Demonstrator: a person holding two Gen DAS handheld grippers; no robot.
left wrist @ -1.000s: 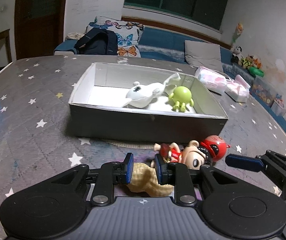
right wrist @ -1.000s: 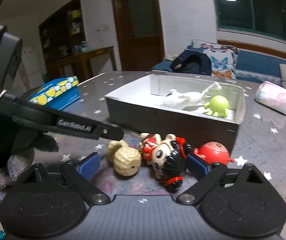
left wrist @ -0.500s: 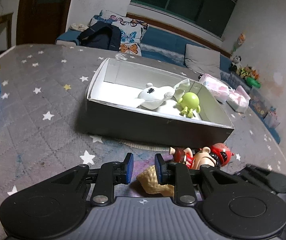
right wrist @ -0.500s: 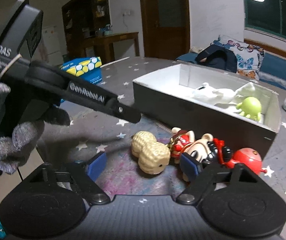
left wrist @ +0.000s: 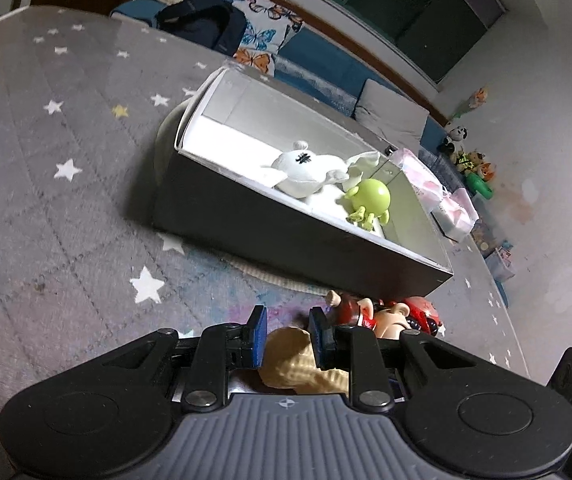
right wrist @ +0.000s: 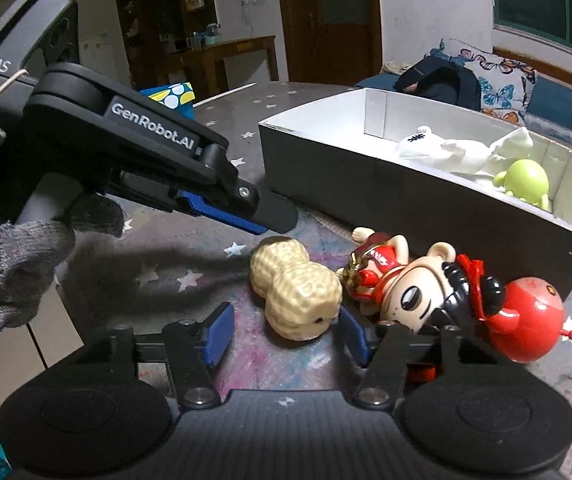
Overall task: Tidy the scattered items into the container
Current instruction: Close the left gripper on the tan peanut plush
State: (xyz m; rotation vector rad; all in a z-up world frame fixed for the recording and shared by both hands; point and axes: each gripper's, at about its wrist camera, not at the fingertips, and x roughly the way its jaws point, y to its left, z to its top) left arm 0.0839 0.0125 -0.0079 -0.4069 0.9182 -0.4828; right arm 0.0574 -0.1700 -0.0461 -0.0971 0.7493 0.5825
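A tan peanut toy point(right wrist: 294, 292) lies on the star-patterned tablecloth in front of the dark box point(right wrist: 366, 184). My right gripper point(right wrist: 284, 334) straddles the peanut's near end. Its jaws are closing, and the left pad still stands clear of the toy. My left gripper point(right wrist: 262, 216) hovers just above the peanut's far end, jaws apart. In the left wrist view the peanut point(left wrist: 286, 356) shows below that gripper point(left wrist: 288, 334). A big-headed doll in red point(right wrist: 414, 292) and a red round toy point(right wrist: 526, 320) lie to the right of the peanut. The box point(left wrist: 286, 236) holds a white plush point(left wrist: 306, 168) and a green figure point(left wrist: 370, 198).
A blue tissue box point(right wrist: 174, 96) stands at the table's far left. Pink wrapped packs point(left wrist: 438, 188) lie beyond the box on the right. A gloved hand point(right wrist: 14, 272) holds the left gripper at the left edge. Behind the table is a sofa with a dark backpack point(left wrist: 202, 20).
My right gripper's jaws have narrowed and shifted from around the doll to around the peanut. The left gripper has rolled and come down closer over the peanut.
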